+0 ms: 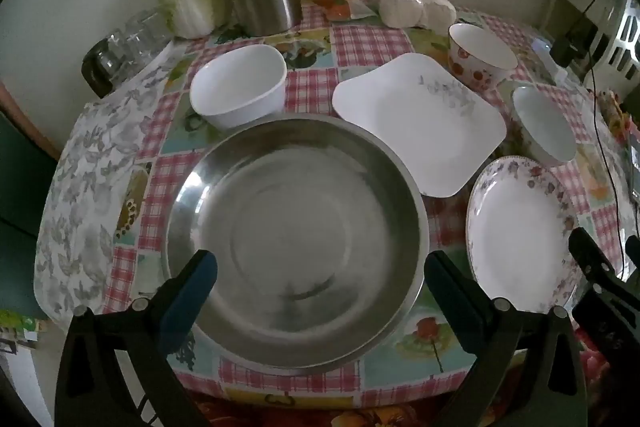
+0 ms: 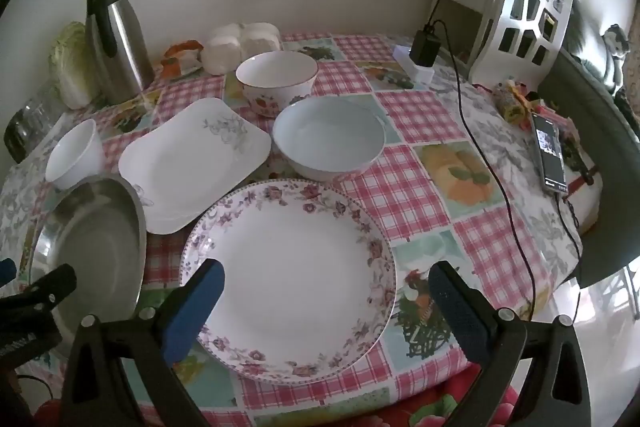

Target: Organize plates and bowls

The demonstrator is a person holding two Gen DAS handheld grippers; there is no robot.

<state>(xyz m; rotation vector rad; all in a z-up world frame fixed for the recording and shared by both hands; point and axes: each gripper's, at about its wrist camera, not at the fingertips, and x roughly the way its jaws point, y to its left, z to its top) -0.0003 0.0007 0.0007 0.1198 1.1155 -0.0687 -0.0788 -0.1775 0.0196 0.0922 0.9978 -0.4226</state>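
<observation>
Bowls, plates upright, mouths up; square plate [image 2: 192,159] lies corner-on, diagonal. Left gripper [image 1: 320,291], right gripper [image 2: 326,297]: jaws wide, empty.

text: none legible | phone screen [image 2: 551,155]: lit, too small to read

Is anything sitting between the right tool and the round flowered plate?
Nothing visible. The right tool hangs open directly over the round flowered plate, whose surface is bare. The square white plate and steel basin lie off to its side, clear of the path.
</observation>
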